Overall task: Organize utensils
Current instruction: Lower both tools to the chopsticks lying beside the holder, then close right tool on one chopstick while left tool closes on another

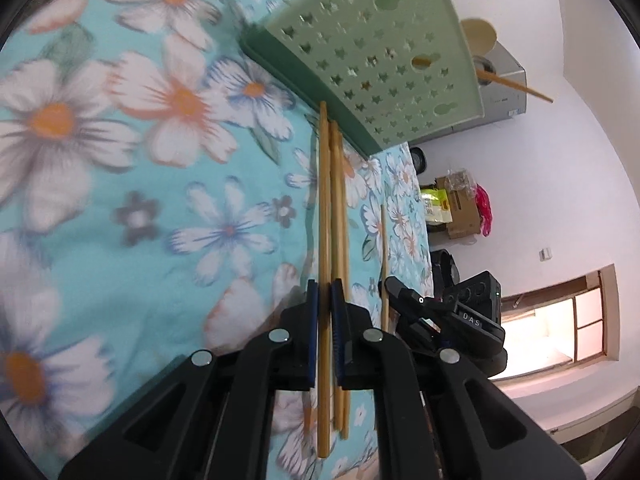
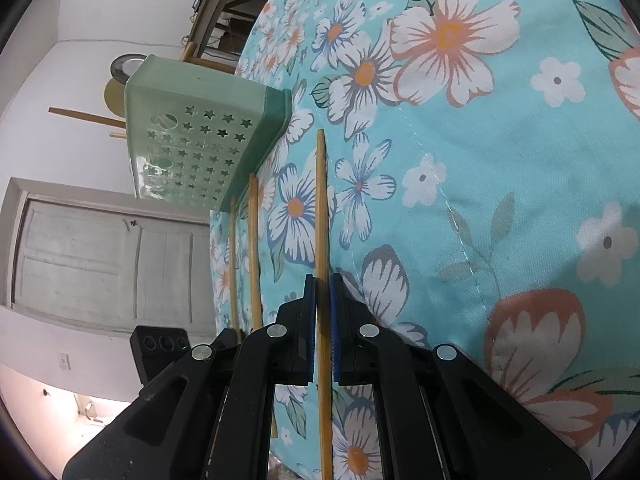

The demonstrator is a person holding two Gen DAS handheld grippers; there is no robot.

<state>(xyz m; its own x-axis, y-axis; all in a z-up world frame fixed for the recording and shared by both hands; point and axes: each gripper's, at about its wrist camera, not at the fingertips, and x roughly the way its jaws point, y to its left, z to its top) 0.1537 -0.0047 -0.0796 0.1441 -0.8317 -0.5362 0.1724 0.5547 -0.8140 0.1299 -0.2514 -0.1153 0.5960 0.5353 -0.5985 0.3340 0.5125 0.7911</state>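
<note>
In the left wrist view my left gripper (image 1: 324,286) is shut on a wooden chopstick (image 1: 323,200) that lies lengthwise on the floral cloth, with two more chopsticks (image 1: 339,208) close beside it. They point at the green perforated utensil holder (image 1: 372,64), which holds a chopstick (image 1: 516,84). In the right wrist view my right gripper (image 2: 323,280) is shut on a single chopstick (image 2: 321,208). Two other chopsticks (image 2: 253,248) lie to its left, near the holder (image 2: 200,136).
The turquoise floral cloth (image 1: 140,184) covers the surface, and its edge drops off beside the chopsticks. The other gripper (image 1: 448,312) shows at right in the left wrist view. A cardboard box (image 1: 460,208), a door (image 2: 104,264) and white walls lie beyond.
</note>
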